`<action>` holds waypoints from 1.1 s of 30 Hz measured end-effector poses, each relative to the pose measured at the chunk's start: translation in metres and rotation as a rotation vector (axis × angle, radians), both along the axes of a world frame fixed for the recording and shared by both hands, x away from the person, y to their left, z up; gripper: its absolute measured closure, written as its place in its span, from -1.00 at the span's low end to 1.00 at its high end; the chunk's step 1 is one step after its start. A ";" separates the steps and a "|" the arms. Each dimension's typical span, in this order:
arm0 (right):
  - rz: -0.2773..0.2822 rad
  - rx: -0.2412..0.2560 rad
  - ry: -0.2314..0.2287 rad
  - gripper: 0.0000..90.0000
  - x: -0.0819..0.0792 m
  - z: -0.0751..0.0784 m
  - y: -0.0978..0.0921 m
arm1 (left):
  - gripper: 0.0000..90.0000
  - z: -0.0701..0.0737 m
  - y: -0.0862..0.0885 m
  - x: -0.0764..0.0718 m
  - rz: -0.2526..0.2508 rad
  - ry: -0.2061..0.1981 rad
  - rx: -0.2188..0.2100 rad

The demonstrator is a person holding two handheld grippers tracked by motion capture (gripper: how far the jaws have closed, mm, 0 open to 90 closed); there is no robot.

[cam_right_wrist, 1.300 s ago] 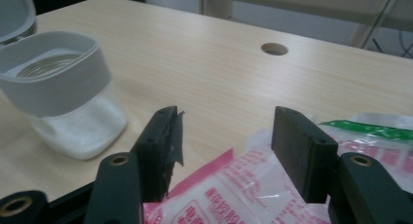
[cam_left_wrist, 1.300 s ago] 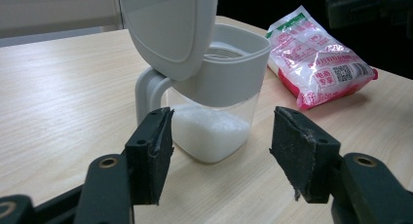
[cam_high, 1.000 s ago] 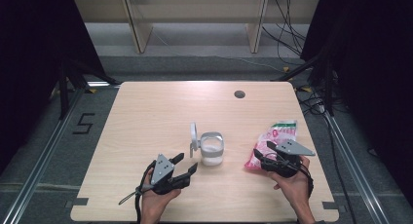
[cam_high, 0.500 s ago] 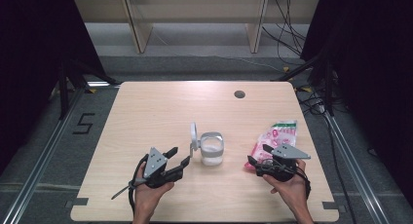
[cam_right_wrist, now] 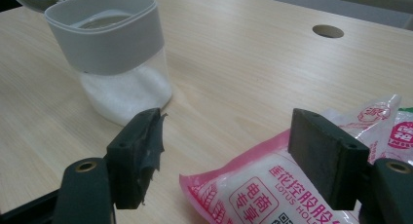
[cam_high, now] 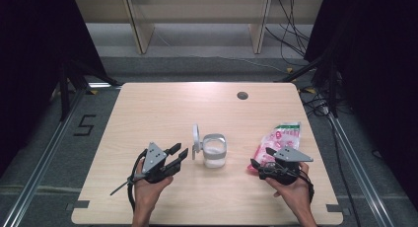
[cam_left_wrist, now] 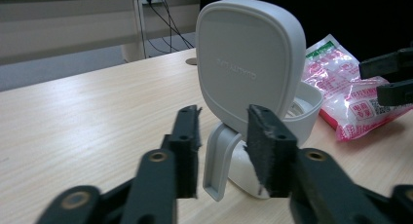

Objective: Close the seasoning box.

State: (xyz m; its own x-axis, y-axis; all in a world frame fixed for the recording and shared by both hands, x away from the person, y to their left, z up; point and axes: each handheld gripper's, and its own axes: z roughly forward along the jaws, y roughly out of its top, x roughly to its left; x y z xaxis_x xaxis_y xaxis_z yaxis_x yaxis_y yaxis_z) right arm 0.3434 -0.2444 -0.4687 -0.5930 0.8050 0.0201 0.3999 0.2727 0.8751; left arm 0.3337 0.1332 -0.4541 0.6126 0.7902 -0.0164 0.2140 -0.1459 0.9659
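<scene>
Taking the small clear container with the grey collar and raised flip lid (cam_high: 214,150) as the landmark, which stands a little toward the person's edge from the middle of the pale wooden table (cam_high: 162,108) with white powder in its lower half, the left gripper (cam_high: 177,153) now sits just to the left of it, having drawn back from the spot close beside the lid where it was a second ago; its jaws stand apart by a narrow gap with nothing between them, and in the left gripper view they frame the lid's hinge arm without touching it. The lid (cam_left_wrist: 249,58) stands upright on the container's left side, and the embossed lettering on it is too faint to read. To the right of the container lies the pink and white plastic bag of white granules (cam_high: 279,139), in the same place as before. The right gripper (cam_high: 257,166) rests at the near end of that bag, shifted slightly toward the person, its jaws spread wide on either side of the bag's corner (cam_right_wrist: 253,190) and holding nothing; the bag's far end is cut off by the edge in the right gripper view.
</scene>
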 end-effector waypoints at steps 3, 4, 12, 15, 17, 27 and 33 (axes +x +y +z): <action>-0.006 0.012 0.002 -0.34 -0.002 0.001 0.001 | 0.69 0.001 -0.001 0.001 -0.004 -0.010 -0.001; -0.009 0.014 0.004 -0.34 -0.003 0.001 0.002 | 0.73 0.002 -0.001 0.001 0.001 -0.004 0.004; 0.005 0.002 0.005 -0.32 -0.004 0.000 0.000 | 0.98 -0.001 -0.006 0.009 -0.014 -0.008 0.013; -0.013 0.004 0.020 -0.32 -0.006 0.001 0.001 | 0.98 0.001 -0.009 0.011 -0.016 -0.011 0.020; 0.005 -0.006 0.010 -0.31 -0.005 0.000 0.000 | 0.98 0.002 -0.013 0.013 -0.024 -0.011 0.019; -0.002 -0.013 -0.003 -0.31 -0.007 0.000 -0.002 | 0.98 0.004 -0.021 0.014 -0.034 -0.012 0.005; 0.005 -0.001 0.006 -0.32 -0.008 0.000 -0.001 | 0.98 0.005 -0.024 0.014 -0.044 -0.022 0.003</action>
State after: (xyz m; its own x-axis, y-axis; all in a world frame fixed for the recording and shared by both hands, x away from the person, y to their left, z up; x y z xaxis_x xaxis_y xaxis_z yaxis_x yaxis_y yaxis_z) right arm 0.3354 -0.2459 -0.4692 -0.5971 0.8019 0.0232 0.4041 0.2757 0.8722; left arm 0.3482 0.1096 -0.4488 0.6466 0.7628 -0.0002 0.1860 -0.1575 0.9699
